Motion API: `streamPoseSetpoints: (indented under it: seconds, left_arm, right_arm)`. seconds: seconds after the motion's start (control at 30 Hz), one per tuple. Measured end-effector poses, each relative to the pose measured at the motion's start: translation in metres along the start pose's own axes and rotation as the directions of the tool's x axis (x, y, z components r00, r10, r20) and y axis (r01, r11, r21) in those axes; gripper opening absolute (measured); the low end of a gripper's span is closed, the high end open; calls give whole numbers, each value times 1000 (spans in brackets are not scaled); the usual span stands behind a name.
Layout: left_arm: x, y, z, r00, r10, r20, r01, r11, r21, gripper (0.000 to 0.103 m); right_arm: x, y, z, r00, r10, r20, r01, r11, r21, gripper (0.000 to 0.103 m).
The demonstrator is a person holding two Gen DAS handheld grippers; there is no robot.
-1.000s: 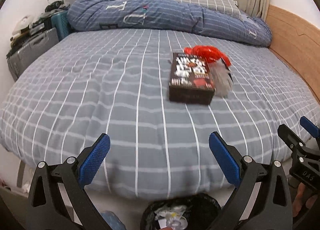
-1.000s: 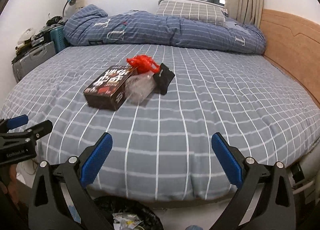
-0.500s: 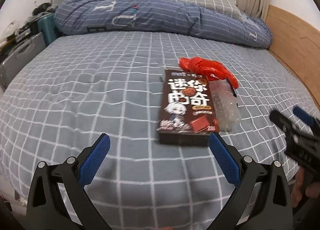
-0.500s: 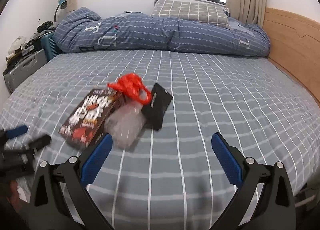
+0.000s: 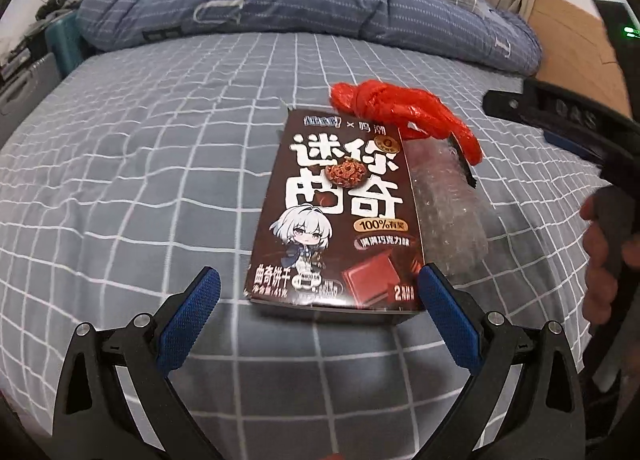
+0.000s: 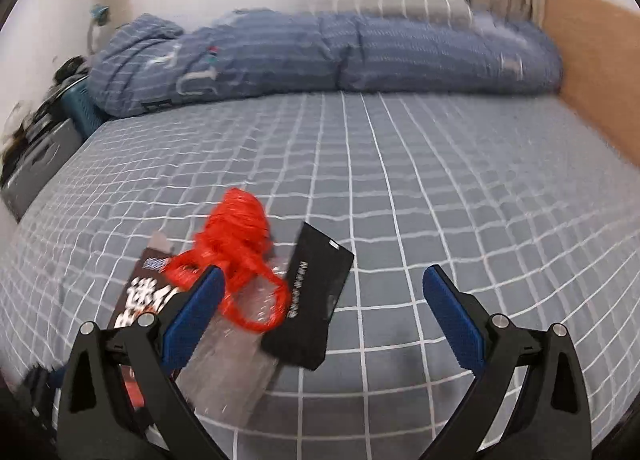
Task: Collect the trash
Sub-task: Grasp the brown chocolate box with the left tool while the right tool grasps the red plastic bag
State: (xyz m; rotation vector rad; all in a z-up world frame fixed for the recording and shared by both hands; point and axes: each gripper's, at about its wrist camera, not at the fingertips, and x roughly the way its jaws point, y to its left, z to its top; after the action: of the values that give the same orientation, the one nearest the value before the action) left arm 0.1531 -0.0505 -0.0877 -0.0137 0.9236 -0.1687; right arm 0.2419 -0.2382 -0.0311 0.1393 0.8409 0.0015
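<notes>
Left claw (image 5: 316, 300) held low over the bed (image 5: 140, 164), tilted slightly down, blue pads (image 5: 188, 318) spread wide and gripping nothing. Lined up with the near short edge of the brown cookie box (image 5: 340, 216), which lay flat on the checked cover between and just beyond the pad tips. Just right of the box, touching its long side, a clear bubble-wrap piece (image 5: 448, 212); at the box's far right corner, a knotted red plastic bag (image 5: 400, 116) draped over the wrap. Farther right in the left wrist view, a hand (image 5: 604, 252) wrapped around a black handle.

Right claw (image 6: 320, 308) also low and angled down at the bed, pads spread apart and empty. Left pad (image 6: 192, 316) in front of the red bag and the wrap; whether touching, impossible to tell through the blur. Black flat packet (image 6: 308, 300) lay between the pads, its left edge against the wrap. Folded blue quilt (image 6: 320, 56) well beyond, along the far side.
</notes>
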Motion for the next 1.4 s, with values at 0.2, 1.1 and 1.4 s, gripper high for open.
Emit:
streamPoseSetpoints:
  seconds: [0.2, 1.1, 1.4]
  left_arm:
    - [8, -1, 6, 999, -34, -17, 34, 999, -34, 97]
    - [-7, 58, 10, 994, 98, 55, -93, 992, -86, 90]
    - [-6, 60, 11, 993, 100, 57, -94, 991, -92, 90]
  right_arm:
    - [13, 14, 21, 998, 62, -13, -62, 998, -25, 95]
    - [97, 80, 4, 968, 15, -249, -52, 988, -143, 46]
    - [85, 76, 2, 982, 11, -191, -41, 987, -154, 15]
